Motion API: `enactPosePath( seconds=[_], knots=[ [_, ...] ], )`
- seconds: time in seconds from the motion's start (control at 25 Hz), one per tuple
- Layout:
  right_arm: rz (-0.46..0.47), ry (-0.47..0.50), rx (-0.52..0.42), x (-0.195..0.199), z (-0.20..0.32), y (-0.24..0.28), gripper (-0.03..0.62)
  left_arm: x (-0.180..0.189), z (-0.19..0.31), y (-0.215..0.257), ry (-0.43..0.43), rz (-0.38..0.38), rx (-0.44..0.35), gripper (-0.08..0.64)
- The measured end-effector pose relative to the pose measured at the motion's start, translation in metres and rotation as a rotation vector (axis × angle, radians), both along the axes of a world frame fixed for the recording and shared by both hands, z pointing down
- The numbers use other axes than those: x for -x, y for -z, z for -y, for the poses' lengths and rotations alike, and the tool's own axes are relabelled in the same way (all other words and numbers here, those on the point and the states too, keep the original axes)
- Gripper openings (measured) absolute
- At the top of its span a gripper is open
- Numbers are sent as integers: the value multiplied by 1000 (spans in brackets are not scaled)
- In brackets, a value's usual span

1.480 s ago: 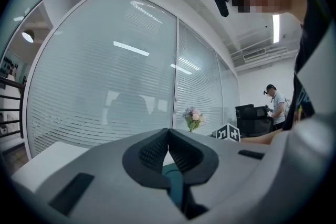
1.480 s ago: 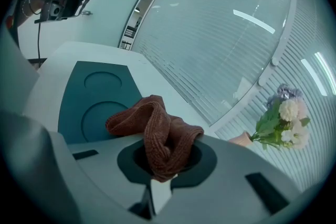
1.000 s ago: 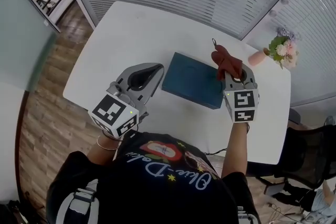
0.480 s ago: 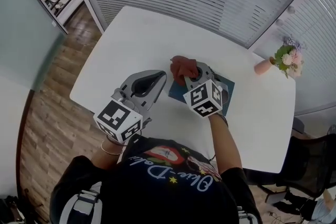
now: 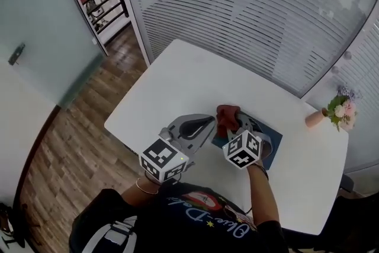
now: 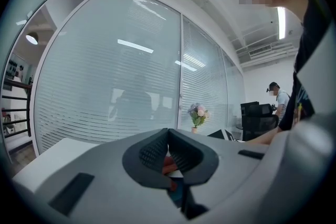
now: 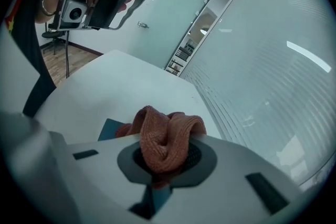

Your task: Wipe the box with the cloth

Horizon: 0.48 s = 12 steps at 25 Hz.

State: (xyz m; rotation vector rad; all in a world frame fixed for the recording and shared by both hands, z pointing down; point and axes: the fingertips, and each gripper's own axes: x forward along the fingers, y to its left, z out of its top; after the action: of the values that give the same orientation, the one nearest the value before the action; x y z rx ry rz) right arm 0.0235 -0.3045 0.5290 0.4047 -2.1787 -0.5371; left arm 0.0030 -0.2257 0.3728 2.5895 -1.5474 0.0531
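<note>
The right gripper [image 7: 167,159] is squeezing a bunched, knitted red cloth [image 7: 169,135] at the edge of the flat blue box [image 5: 274,143]. The left gripper [image 6: 169,152] is hanging closed, holding nothing.

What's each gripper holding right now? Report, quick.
The left gripper: jaws shut, nothing held.
The right gripper: jaws shut on the cloth.

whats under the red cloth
The blue box is under the cloth, which the right hand-held gripper grips. The spot beneath is covered, so whether they touch can't be seen.
</note>
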Motion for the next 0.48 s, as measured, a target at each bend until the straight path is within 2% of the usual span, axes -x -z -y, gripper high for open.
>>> enactPosePath(
  seconds=[0.24,0.48],
  knots=[
    [9,-32,60,-16,0,-2,21,3,-2,0,9,0,7,3],
    [-13,-98,141,-51,1,-6,23,3,-8,1,2,4,4,3]
  ],
)
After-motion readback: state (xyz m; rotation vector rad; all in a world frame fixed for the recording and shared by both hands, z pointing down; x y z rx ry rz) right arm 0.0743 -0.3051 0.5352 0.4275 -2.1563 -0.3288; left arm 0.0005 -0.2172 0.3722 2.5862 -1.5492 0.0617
